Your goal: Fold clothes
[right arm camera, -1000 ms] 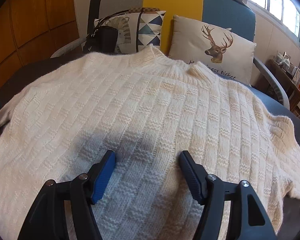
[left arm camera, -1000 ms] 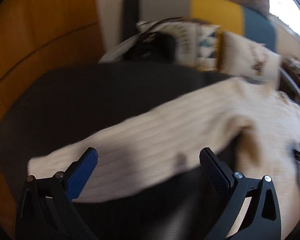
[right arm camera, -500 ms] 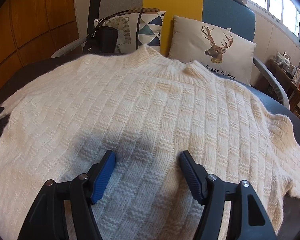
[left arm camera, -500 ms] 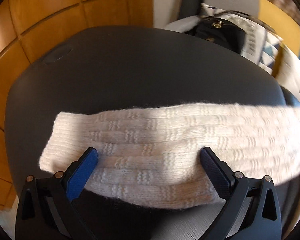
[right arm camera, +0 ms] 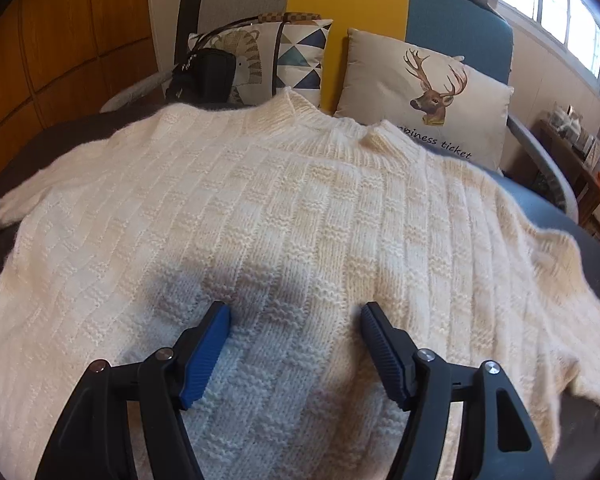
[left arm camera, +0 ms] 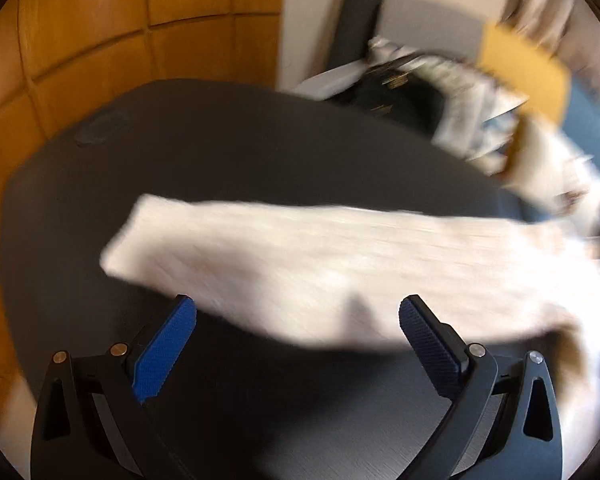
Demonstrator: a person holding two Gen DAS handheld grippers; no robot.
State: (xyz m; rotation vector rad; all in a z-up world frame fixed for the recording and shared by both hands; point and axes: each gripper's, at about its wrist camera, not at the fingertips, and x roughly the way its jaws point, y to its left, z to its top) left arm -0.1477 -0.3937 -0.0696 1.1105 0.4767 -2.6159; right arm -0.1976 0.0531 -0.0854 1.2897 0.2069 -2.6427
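A cream knitted sweater is spread flat, front up, across a dark counter, filling most of the right wrist view; its collar lies toward the top centre of the frame. One sleeve is seen in the left wrist view, stretched as a pale band from centre left to the right edge over the dark counter; that picture is smeared by blur and the knit cannot be made out there.

The right gripper is held over the lower middle of the sweater body, jaws spread apart, nothing pinched between the blue pads. Whether the tips touch the knit cannot be told. A shadow is cast on the wool between the fingers.

The left gripper is seen at the bottom of its frame, jaws spread wide, the lower edge of the sleeve lying just beyond the tips; nothing is gripped.

Behind the sweater, in the upper part of the right wrist frame, a sofa in grey, yellow and blue is noted, with a deer cushion, a triangle-patterned cushion and a black bag at upper left. Wooden wall panels are seen at far left.
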